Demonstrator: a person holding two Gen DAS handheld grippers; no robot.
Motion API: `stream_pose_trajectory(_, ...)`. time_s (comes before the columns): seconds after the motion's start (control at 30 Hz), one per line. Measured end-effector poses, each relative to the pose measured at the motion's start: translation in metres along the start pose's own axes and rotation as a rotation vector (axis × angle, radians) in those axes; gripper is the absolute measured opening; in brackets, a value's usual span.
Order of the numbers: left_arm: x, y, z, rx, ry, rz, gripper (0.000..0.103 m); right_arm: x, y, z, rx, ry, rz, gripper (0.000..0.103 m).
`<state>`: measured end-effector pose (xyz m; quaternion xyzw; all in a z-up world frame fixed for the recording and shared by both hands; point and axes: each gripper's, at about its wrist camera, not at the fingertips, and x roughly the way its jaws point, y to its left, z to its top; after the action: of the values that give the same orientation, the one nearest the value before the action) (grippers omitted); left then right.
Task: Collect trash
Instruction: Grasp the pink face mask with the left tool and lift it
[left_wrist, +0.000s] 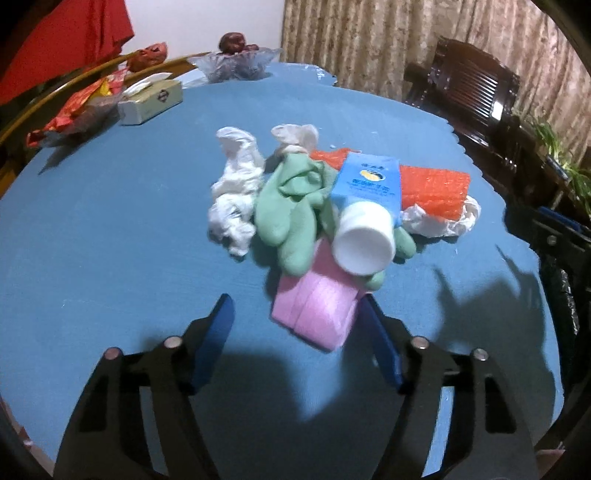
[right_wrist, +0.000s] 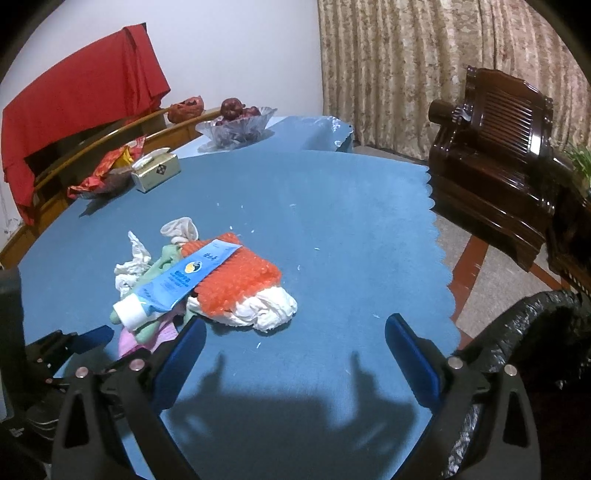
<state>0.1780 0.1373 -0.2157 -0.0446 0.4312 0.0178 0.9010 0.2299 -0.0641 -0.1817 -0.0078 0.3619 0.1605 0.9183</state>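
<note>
Left wrist view shows the left tool (left_wrist: 295, 314) spread wide just short of the trash pile (left_wrist: 317, 206) on the blue bench (left_wrist: 110, 221), a pink cloth (left_wrist: 314, 310) nearest its fingers. Right tool (right_wrist: 295, 343) is wide too, holding nothing, just right of the pile; a black-lined bin (right_wrist: 535, 332) stands beyond the bench edge.

Dim, warm indoor light from above and behind the cameras. Hard dark shadows of the jaws thrown forward across the blue counter (right_wrist: 332, 206) in the lower frame. Slight motion blur on the white tube cap (left_wrist: 364, 242) in the left view. Strong fisheye bending and black vignetting at the corners.
</note>
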Motion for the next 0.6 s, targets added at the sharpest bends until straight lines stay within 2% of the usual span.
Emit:
stream_pose_trajectory(0.03, 0.0, -0.001, 0.001, 0.004, -0.003, 0.0, 0.051, 0.003, 0.0, 0.001, -0.002, 0.003, 0.001, 0.095)
stream_pose_trajectory(0.1, 0.0, -0.003, 0.003, 0.003, -0.004, -0.018, 0.039, 0.008, 0.001, 0.002, -0.007, 0.01, 0.004, 0.095)
stream_pose_trajectory(0.23, -0.002, -0.003, 0.003, -0.008, -0.007, -0.027, 0.023, 0.026, 0.005, 0.006, -0.014, 0.034, 0.014, 0.093)
stream_pose_trajectory(0.4, -0.01, 0.008, 0.004, -0.064, -0.022, -0.019, 0.021, 0.043, 0.008, 0.01, -0.017, 0.054, 0.022, 0.092)
stream_pose_trajectory(0.6, -0.019, 0.016, -0.001, -0.072, -0.013, -0.017, 0.021, 0.034, 0.01, 0.013, -0.004, 0.038, 0.028, 0.092)
